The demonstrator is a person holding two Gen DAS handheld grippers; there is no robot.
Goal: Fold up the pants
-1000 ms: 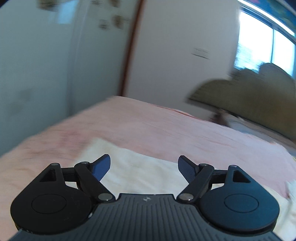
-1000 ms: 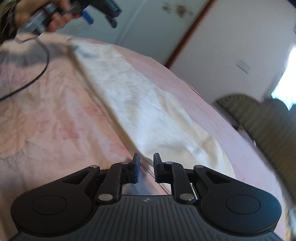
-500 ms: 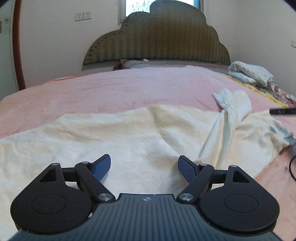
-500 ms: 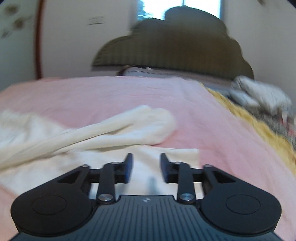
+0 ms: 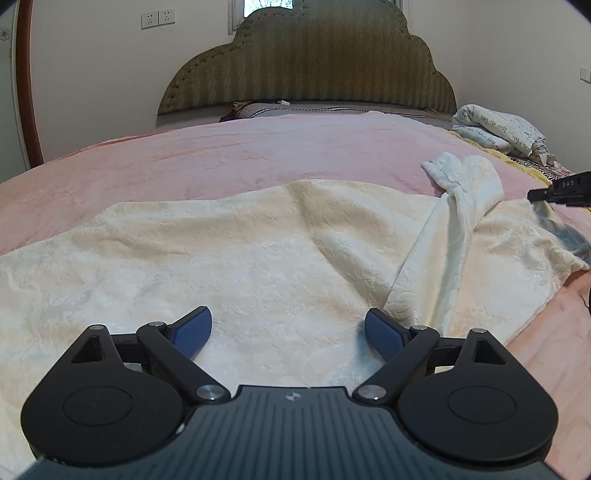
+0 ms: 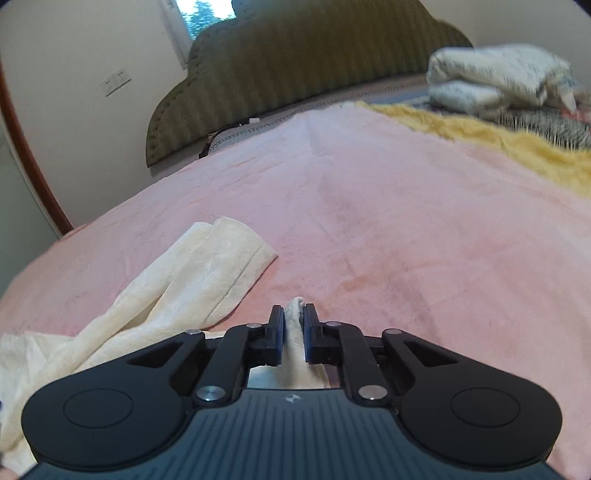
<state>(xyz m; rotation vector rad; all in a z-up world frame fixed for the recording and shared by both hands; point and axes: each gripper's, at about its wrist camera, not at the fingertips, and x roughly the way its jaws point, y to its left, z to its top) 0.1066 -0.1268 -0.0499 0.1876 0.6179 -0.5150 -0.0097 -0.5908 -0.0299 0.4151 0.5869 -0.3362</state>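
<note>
Cream textured pants (image 5: pixel 240 258) lie spread across a pink bedspread (image 5: pixel 240 147), with one leg end (image 5: pixel 461 177) flopped back over the fabric at the right. My left gripper (image 5: pixel 288 328) is open and empty, low over the middle of the pants. My right gripper (image 6: pixel 294 328) is shut on a pinch of the cream pants fabric (image 6: pixel 295 314) at the right end. The other leg end (image 6: pixel 221 258) lies to its left. The right gripper also shows at the far right edge of the left wrist view (image 5: pixel 561 190).
An olive padded headboard (image 5: pixel 306 62) stands at the far end of the bed. Folded printed bedding (image 5: pixel 498 129) and a yellow blanket (image 6: pixel 498 147) lie at the far right. A wall with sockets (image 5: pixel 159 18) is behind.
Both grippers have swung round to face the headboard. My right gripper has closed on the pants fabric. The left gripper has stayed open and come lower over the pants.
</note>
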